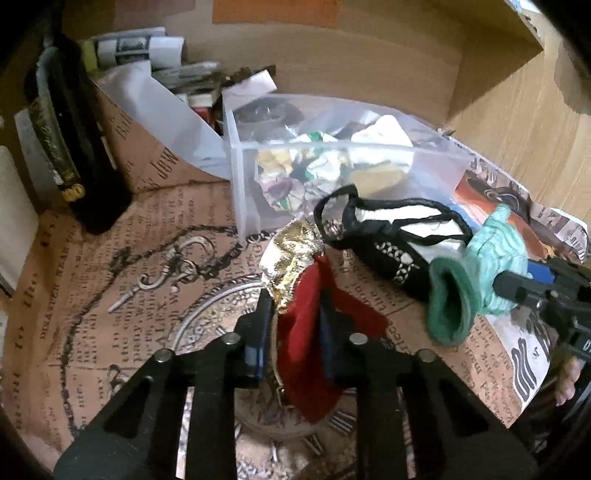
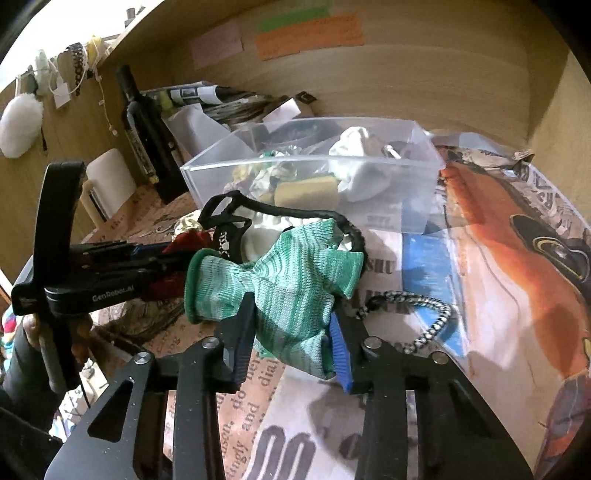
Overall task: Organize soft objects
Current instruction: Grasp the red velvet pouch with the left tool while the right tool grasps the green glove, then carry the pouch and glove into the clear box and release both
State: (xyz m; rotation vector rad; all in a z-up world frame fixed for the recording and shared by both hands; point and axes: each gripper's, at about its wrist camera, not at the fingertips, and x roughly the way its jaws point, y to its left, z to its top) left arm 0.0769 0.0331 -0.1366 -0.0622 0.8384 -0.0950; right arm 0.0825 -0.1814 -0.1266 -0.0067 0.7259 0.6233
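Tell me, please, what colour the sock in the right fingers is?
Mottled green sock; clearest in the right wrist view.

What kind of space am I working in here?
Likely a home desk nook or shelf used for storage: wood-panel walls, sticky notes, a clear plastic bin of soft odds and ends, newspaper-print liner.

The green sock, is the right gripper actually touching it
Touching. In the right wrist view the right gripper has both fingers pressed into the green sock, bunching the fabric between them.

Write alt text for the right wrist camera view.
The right gripper pinches a green knit glove above a paper-covered surface. Behind it sits a clear plastic bin of soft items; the left gripper holds red cloth.
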